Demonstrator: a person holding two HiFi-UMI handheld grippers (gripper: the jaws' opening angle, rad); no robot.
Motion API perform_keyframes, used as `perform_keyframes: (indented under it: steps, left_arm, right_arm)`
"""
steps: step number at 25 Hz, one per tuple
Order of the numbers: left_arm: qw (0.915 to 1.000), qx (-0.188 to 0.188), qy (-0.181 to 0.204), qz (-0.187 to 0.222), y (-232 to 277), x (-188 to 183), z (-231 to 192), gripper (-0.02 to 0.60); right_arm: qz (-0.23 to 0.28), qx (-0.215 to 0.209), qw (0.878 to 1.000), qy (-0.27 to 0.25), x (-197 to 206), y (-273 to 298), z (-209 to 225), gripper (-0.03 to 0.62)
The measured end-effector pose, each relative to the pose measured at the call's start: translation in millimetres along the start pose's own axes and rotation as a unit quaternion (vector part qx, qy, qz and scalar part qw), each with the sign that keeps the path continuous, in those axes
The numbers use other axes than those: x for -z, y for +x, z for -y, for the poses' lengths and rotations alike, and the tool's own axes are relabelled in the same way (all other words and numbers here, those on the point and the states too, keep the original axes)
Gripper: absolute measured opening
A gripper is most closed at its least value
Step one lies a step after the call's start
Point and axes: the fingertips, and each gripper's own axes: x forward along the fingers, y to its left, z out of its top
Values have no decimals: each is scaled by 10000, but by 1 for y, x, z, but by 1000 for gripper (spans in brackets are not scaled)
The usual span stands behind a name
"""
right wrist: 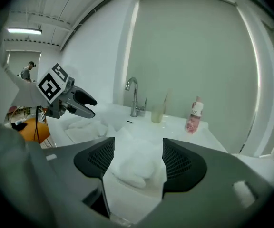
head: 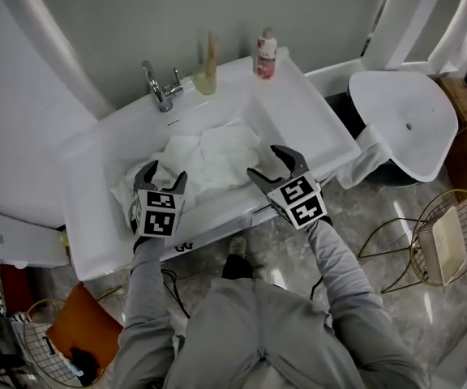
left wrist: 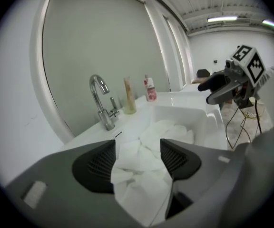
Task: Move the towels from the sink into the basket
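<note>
White towels (head: 205, 159) lie crumpled in the basin of the white sink (head: 314, 112). My left gripper (head: 163, 177) hovers over their left part, jaws open; in the left gripper view a towel (left wrist: 141, 184) shows in the gap of the left gripper (left wrist: 138, 148), and the pads do not press on it. My right gripper (head: 267, 165) stands open over the basin's front right, with the towels (right wrist: 134, 167) below the right gripper (right wrist: 138, 151). A gold wire basket (head: 428, 250) stands on the floor at the right.
A faucet (head: 160, 87), a cup (head: 207, 78) and a pink bottle (head: 265, 53) stand on the sink's back ledge. Another towel (head: 365, 157) hangs off the sink's right corner beside a white round stand (head: 400, 120). A second wire basket (head: 51, 351) sits at the lower left.
</note>
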Motion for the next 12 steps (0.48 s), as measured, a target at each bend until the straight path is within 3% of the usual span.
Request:
perform_keyframes:
  steps: [5, 12]
  left_arm:
    - [9943, 429, 438, -877, 58, 28, -5, 354]
    - [9677, 1206, 1364, -1742, 135, 67, -3, 370]
  right_arm:
    - [-660, -430, 9968, -102, 15, 44, 0, 313]
    - [-1524, -932, 9832, -384, 48, 116, -5, 316]
